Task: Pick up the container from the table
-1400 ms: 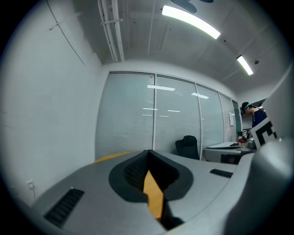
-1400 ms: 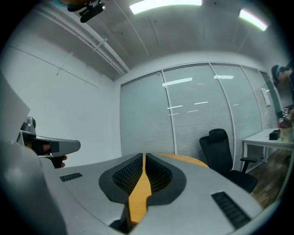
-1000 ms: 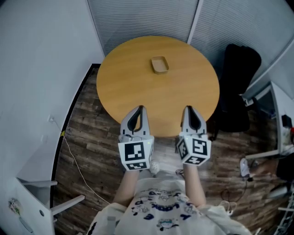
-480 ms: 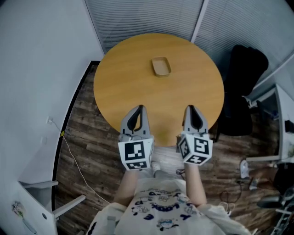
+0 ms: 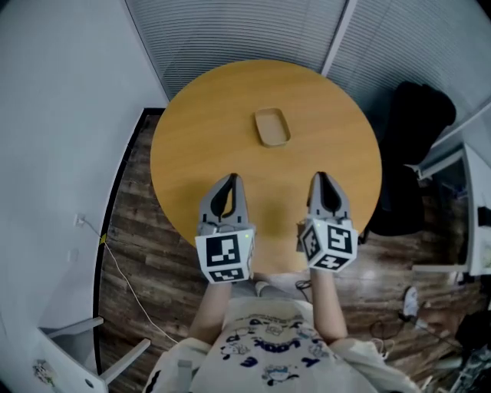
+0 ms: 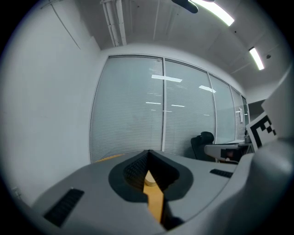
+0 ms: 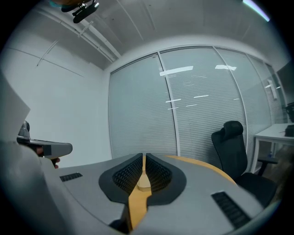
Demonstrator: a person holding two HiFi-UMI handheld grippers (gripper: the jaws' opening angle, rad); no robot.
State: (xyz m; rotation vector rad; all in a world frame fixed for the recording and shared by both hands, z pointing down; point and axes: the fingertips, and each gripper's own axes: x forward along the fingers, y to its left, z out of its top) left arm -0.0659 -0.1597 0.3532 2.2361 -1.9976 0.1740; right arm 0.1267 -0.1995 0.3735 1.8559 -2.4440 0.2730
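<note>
Head view: the tan container [image 5: 271, 127] lies on the round bench [image 5: 199, 146], well ahead of the left gripper [image 5: 228, 184] and right gripper [image 5: 323, 183]. Left gripper view: jaws clenched, gripping nothing. Right gripper view: jaws likewise closed, empty.

a black high-backed office chair [image 5: 418, 153] stands on the dark wood-plank floor [image 5: 142, 230] at the right, close to a white desk [image 5: 472, 215] at the picture's edge. pale grey slatted blinds [image 5: 230, 31] run across the far side of the room, split by a white upright post [image 5: 340, 34]. a plain white wall [image 5: 61, 138] closes the left side, and a thin white cable [image 5: 116, 265] trails over the floor beside it. long ceiling strip lights [image 6: 219, 13] glow overhead.
</note>
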